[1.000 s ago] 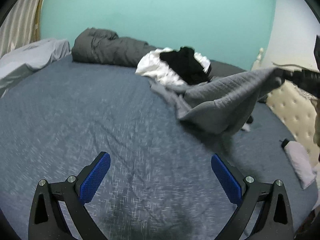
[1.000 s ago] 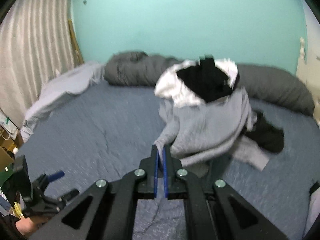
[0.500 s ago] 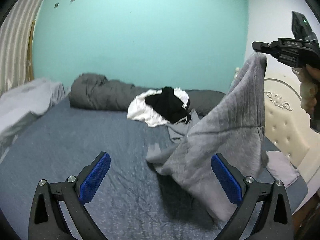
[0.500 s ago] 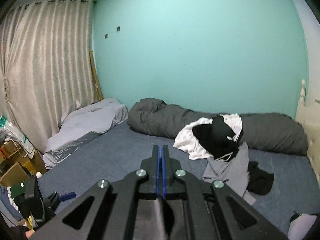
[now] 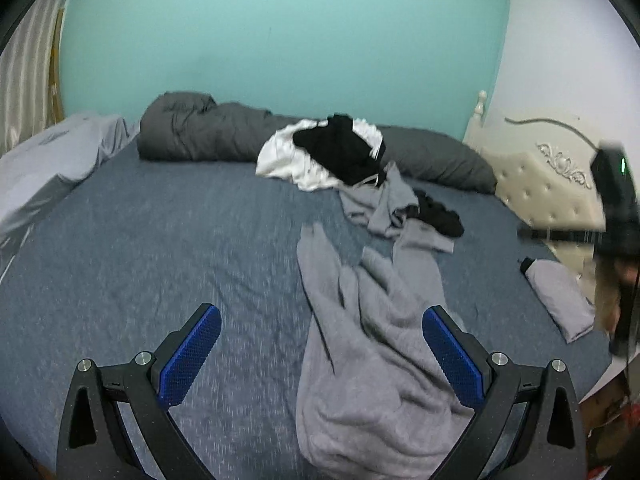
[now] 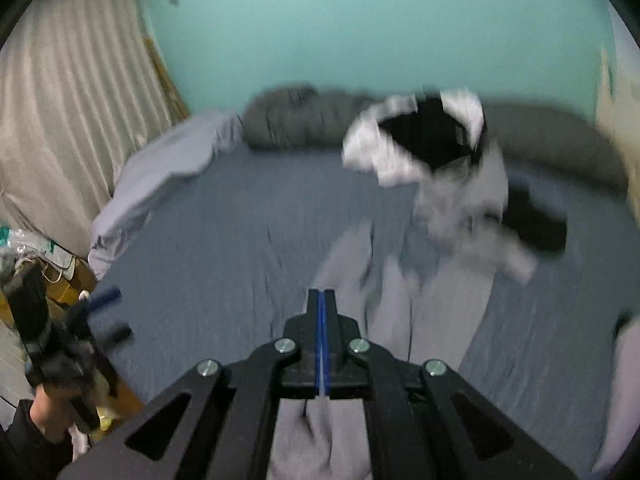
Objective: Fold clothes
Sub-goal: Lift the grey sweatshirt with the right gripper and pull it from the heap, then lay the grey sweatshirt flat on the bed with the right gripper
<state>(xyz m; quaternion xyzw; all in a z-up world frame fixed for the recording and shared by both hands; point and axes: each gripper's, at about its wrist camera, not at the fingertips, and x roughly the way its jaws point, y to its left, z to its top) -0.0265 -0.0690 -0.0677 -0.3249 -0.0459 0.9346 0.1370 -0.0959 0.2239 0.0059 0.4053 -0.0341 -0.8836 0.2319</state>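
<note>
A grey garment (image 5: 372,344) lies stretched out and rumpled on the blue bedsheet (image 5: 160,248), running from near my left gripper toward the clothes pile. My left gripper (image 5: 320,356) is open and empty, hovering low over the bed with the garment's near end between its fingers' span. My right gripper (image 6: 321,308) is shut on the grey garment (image 6: 404,304), whose cloth bunches under the jaws. The right gripper shows blurred at the right edge of the left wrist view (image 5: 612,216).
A pile of white, black and grey clothes (image 5: 340,156) sits mid-bed before a dark grey duvet roll (image 5: 208,132). A small folded grey item (image 5: 560,300) lies at right near the cream tufted headboard (image 5: 540,184). A pale pillow (image 5: 44,164) lies at left.
The right gripper swung the grey garment up high, then brought it down; the garment now lies spread along the bed. The left gripper stayed open.
</note>
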